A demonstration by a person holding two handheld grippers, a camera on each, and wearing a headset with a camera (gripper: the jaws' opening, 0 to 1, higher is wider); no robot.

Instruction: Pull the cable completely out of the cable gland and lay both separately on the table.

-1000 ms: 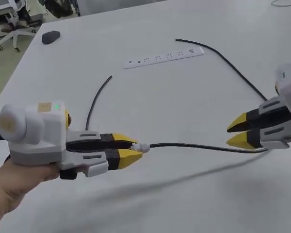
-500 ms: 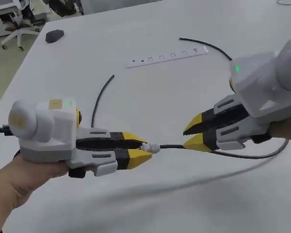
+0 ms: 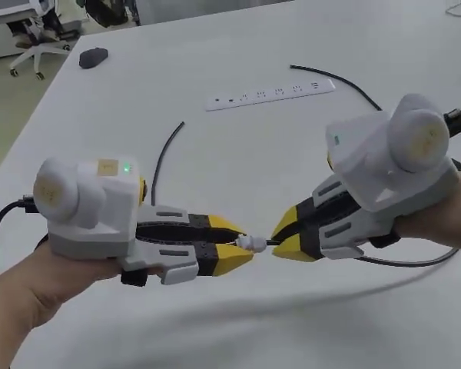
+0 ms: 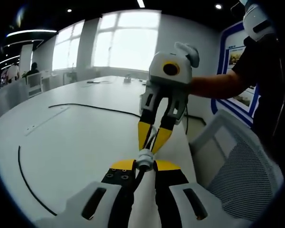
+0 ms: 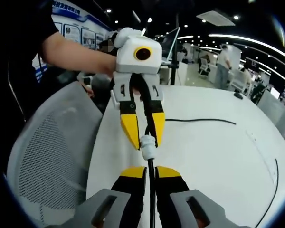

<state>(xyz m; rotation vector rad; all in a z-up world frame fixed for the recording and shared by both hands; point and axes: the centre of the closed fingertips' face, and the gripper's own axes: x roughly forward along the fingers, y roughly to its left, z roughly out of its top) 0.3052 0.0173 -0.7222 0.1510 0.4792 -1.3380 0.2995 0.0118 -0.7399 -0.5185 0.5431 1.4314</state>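
The left gripper (image 3: 244,244) pinched the small, rigid cable gland (image 3: 253,244) between its tips, while the right gripper (image 3: 280,241), tip to tip with it, was pressed onto the thin, limp cable (image 5: 151,190) just beyond the gland, a sensible hold, though the smooth jacket might slip.

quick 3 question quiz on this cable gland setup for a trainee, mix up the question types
1. True or false: the cable is already fully out of the cable gland.
2. The left tool is shut on: A the cable's free end; B the cable gland; C nothing.
3. Which long white thing lies on the table beyond both tools?
Key: 1 false, the cable enters the gland, and the right tool is closed around it right beside the gland. 2 B. 3 the power strip.
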